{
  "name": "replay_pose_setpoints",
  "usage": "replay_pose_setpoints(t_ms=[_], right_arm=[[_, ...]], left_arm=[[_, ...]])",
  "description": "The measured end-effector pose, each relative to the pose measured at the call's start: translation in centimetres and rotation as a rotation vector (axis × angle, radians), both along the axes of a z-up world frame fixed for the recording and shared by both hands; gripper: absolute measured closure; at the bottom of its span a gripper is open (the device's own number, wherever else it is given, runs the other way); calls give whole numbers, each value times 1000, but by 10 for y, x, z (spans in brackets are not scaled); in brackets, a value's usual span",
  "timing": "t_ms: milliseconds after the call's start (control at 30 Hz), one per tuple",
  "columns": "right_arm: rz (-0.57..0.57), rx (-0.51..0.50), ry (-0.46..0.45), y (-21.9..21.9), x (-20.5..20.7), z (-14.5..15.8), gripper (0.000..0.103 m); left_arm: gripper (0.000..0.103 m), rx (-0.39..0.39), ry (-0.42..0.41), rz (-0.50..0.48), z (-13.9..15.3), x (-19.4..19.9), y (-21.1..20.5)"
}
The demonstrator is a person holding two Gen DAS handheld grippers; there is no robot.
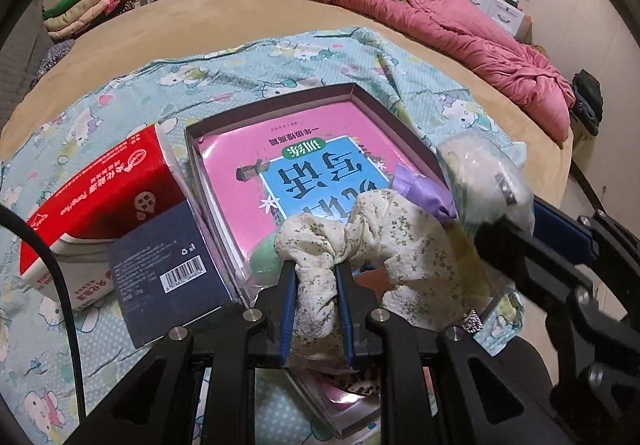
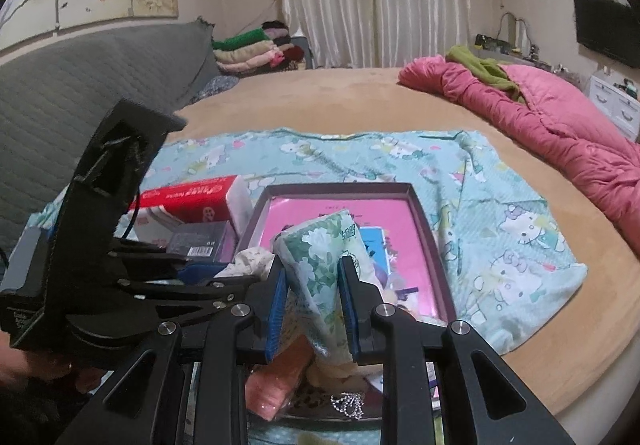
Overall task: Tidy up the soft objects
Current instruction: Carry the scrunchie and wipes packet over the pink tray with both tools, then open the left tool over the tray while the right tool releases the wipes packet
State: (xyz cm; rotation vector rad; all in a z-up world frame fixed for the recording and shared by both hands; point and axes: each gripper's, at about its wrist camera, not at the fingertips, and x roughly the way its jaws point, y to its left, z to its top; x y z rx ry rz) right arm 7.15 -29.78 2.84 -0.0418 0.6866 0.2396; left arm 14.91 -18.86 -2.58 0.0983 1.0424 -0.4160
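Left tool (image 1: 316,277) is clenched on the floral scrunchie (image 1: 360,245) over the box (image 1: 360,93) on the bed; right tool (image 2: 312,277) pinches the tissue pack (image 2: 320,257). Both look light and squashy, and are best gripped mid-body.

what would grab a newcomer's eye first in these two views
The left gripper is shut on a cream floral fabric scrunchie, held above a shallow purple-rimmed box lined with a bright pink book. Beside it, the right gripper pinches a green floral tissue pack, and a rumpled pink quilt lies on the bed behind.
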Motion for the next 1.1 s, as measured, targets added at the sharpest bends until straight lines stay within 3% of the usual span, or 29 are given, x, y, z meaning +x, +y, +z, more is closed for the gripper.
replay_pose_setpoints(t_ms=[367,700,833,1000,1100], right_arm=[[44,-33,43,13,11,-22,77],[94,1,40,8,14,-33,75],[126,17,32,5,13,-35,70],[144,-38,19,12,9,-34,64],[136,-63,11,10,7,-33,52]], left_arm=[[84,-19,8,11,-6,11,5],[84,-28,17,-3,-11,17,4],[84,-34,22,-4,-12,18,4],[84,-40,32,-7,-12,20,5],[82,-54,42,0,-11,22,8]])
